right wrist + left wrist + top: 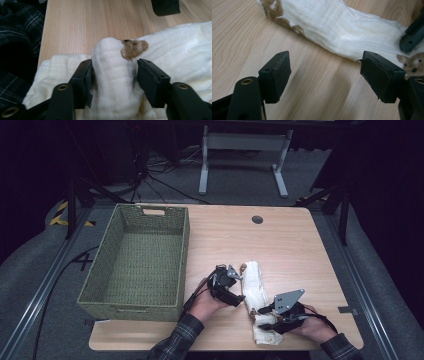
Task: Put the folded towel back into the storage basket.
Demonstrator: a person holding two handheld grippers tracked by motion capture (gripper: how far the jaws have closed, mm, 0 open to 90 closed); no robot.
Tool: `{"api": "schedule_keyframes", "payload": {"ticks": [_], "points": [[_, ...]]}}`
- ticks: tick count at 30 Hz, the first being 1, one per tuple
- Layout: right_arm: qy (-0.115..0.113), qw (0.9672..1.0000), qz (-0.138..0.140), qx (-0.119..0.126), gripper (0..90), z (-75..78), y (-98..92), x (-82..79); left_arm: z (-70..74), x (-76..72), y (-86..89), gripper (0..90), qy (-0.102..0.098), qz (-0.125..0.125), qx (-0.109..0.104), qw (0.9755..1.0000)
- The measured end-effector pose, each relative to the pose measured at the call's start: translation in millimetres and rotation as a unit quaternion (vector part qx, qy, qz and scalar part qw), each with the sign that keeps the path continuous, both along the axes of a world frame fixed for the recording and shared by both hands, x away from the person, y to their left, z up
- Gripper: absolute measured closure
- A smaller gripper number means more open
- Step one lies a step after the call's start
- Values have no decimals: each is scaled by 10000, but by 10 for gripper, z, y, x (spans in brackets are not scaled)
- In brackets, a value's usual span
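Slippage threatens: our right gripper (113,72) pinches a raised fold of the white, brown-patterned cloth (255,285), while our left gripper (324,75) stands spread beside it.

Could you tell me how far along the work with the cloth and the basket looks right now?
Done: the white cloth lies bunched in a long roll on the table. In hand: the right gripper pinches a raised fold of it; the left gripper is open beside it. Left: the green basket holds nothing yet.

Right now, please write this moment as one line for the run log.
right gripper: shut on cloth fold | left gripper: open over table beside cloth | basket: nothing inside
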State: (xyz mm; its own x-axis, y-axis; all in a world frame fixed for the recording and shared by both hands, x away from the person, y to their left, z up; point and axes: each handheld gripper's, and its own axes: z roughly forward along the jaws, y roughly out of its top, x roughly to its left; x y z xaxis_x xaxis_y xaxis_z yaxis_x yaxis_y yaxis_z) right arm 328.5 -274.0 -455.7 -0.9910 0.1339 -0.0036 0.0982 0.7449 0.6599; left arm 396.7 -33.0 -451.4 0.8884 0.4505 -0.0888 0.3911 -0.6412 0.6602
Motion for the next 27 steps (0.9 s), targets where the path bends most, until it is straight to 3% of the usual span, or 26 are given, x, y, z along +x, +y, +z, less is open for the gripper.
{"api": "schedule_keyframes", "payload": {"ticks": [6, 8, 13, 15, 19, 22, 27], "points": [[88, 9998, 175, 42, 747, 4, -8, -34, 13, -7, -5, 250, -57, -9, -18, 10000], [150, 9996, 216, 58, 779, 4, -1, -47, 25, -6, -11, 250, -97, -30, -27, 9999], [194, 9995, 228, 68, 779, 1, -1, -41, 97, 24, -69, 241, -206, -167, -46, 9996], [209, 9995, 207, 69, 779, 2, 1, -44, 122, 33, -89, 240, -277, -157, -169, 9994], [216, 9996, 189, 58, 779, 5, 2, -44, 176, 103, -141, 231, -309, -218, -133, 9992], [195, 9996, 201, 51, 778, 4, 3, -42, 201, 160, -177, 222, -312, -187, -224, 9991], [213, 9996, 173, 53, 776, 5, 3, -45, 248, 294, -260, 188, -260, -318, -77, 9991]]}}
